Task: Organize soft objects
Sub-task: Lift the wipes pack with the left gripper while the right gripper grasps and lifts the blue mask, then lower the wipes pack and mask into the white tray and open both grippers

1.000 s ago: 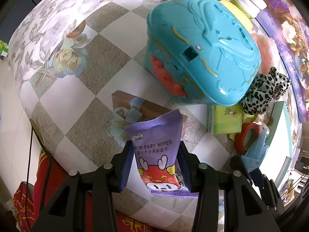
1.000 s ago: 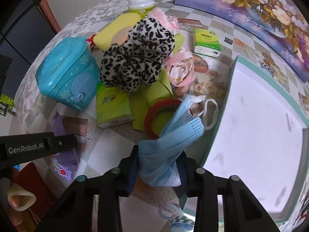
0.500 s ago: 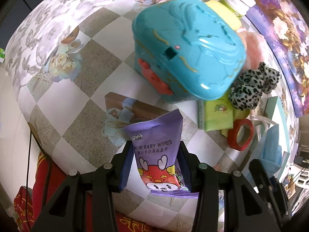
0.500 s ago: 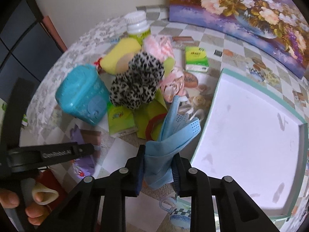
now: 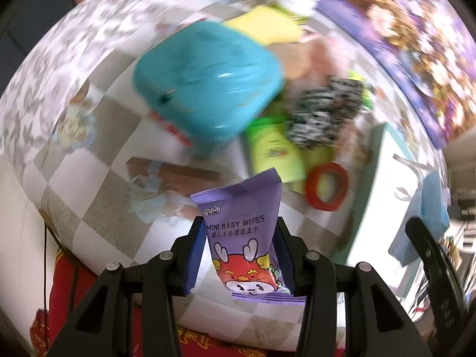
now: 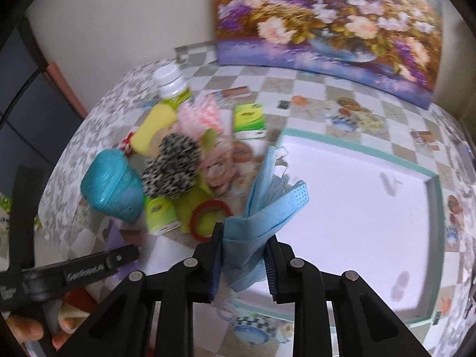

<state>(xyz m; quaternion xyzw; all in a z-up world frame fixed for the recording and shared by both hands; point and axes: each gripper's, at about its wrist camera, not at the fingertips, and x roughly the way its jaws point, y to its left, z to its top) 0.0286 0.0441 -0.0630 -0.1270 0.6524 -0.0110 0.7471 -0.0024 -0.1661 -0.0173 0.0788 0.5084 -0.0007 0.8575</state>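
Moved: both grippers lifted; right jaws have just been closing on the mask.
Left gripper [image 5: 239, 253]: clamps wipes [image 5: 242, 232].
Right gripper [image 6: 242, 263]: clamps mask [image 6: 257, 223] near tray [image 6: 433, 178].
Risk: dangling mask may snag tray rim.

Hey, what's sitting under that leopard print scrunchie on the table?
The leopard print scrunchie rests on a pile: yellow-green sheet and green tissue pack poke out below, pink fabric beside. Whatever lies directly beneath is covered.
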